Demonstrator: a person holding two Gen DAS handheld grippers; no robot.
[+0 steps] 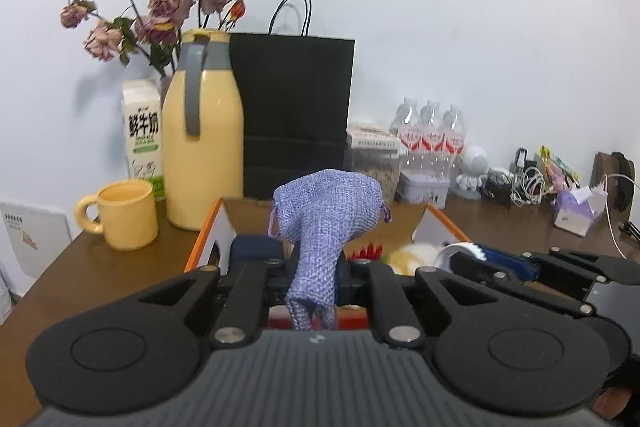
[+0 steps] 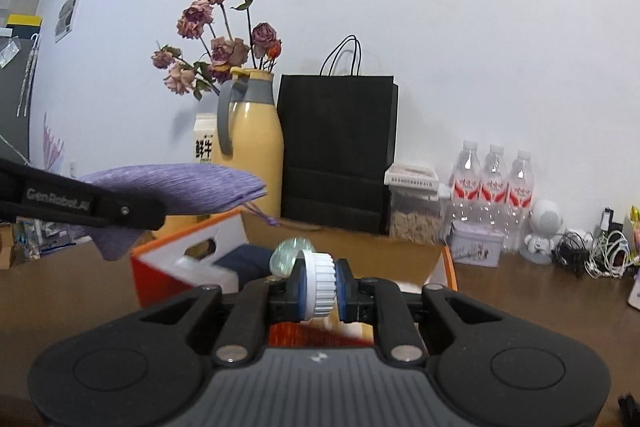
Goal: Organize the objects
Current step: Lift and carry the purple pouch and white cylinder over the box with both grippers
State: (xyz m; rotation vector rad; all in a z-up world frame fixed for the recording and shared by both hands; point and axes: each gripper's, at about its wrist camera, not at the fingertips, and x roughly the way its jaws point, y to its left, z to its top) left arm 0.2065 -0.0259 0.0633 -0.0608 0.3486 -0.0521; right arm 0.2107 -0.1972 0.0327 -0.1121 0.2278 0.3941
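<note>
Presently the left gripper (image 1: 316,277) is clamped on a purple woven pouch (image 1: 326,219) above the open cardboard box (image 2: 360,243); the right gripper (image 2: 320,289) grips a white ribbed cap (image 2: 322,283).

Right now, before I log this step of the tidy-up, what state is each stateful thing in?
Left gripper: shut on purple pouch, held above the box.
Right gripper: shut on white-capped item.
Cardboard box: open, partly filled.
Yellow mug: upright.
Yellow jug: upright, lid on.
Black bag: standing.
</note>
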